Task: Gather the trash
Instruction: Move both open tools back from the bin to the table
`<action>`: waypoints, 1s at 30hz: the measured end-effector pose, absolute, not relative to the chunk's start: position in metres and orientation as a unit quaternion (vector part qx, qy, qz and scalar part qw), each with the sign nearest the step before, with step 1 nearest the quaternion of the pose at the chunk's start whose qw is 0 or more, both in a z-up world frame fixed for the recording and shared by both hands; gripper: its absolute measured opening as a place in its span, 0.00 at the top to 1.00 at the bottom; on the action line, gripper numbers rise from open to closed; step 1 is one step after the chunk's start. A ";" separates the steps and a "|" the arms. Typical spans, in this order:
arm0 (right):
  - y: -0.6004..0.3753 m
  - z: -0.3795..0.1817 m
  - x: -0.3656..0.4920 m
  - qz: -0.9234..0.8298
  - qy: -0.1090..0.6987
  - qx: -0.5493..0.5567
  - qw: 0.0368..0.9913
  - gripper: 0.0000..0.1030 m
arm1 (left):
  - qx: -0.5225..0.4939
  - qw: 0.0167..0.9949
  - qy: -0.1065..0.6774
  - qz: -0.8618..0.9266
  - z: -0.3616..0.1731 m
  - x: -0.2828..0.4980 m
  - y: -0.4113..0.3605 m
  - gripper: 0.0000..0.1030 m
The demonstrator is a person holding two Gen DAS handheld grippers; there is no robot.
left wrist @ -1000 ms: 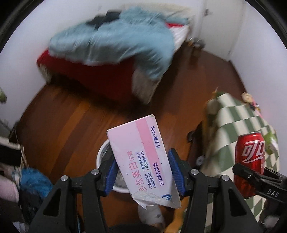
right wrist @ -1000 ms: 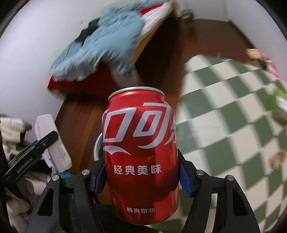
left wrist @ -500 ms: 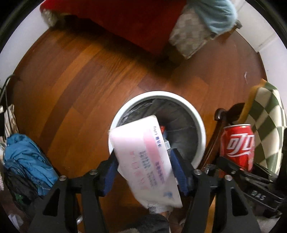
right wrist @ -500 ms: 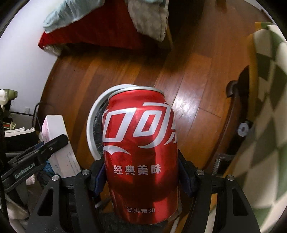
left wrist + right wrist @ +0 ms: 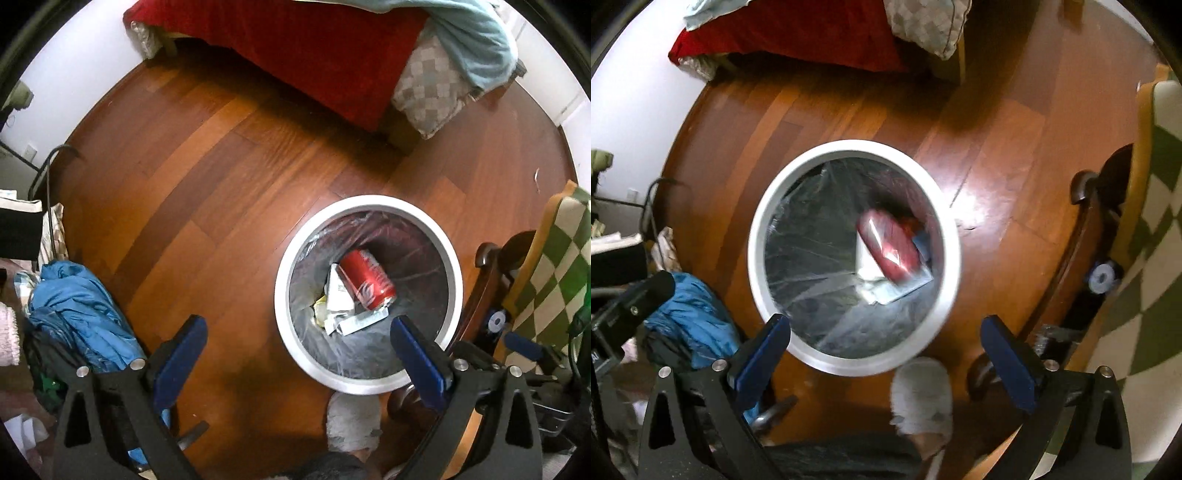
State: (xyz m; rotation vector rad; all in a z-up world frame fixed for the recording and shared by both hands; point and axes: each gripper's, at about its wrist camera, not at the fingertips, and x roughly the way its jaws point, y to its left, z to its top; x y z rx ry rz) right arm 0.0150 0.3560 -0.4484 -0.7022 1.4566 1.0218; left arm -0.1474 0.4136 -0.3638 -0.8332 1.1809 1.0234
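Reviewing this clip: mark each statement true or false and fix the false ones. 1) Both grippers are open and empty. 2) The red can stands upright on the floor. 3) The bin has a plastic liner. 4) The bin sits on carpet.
1) True: the left gripper and the right gripper hold nothing.
2) False: the red can lies on its side inside the white bin, on paper trash.
3) True: a clear liner shows.
4) False: it sits on the wooden floor.

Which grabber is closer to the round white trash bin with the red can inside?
The right gripper, probably. It hangs open almost over the round white trash bin, whose rim runs between its fingers. The left gripper, also open, sits off to the bin's left side.
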 end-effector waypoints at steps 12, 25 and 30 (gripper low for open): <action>0.324 -0.400 0.009 0.430 0.586 -0.306 0.614 0.00 | -0.339 0.660 0.495 0.452 -0.318 -0.151 0.381 0.02; 0.266 -0.303 -0.005 0.463 0.537 -0.278 0.648 0.00 | -0.300 0.689 0.451 0.481 -0.240 -0.182 0.330 0.02; 0.237 -0.262 -0.014 0.484 0.521 -0.250 0.657 0.00 | -0.285 0.702 0.428 0.492 -0.208 -0.193 0.301 0.02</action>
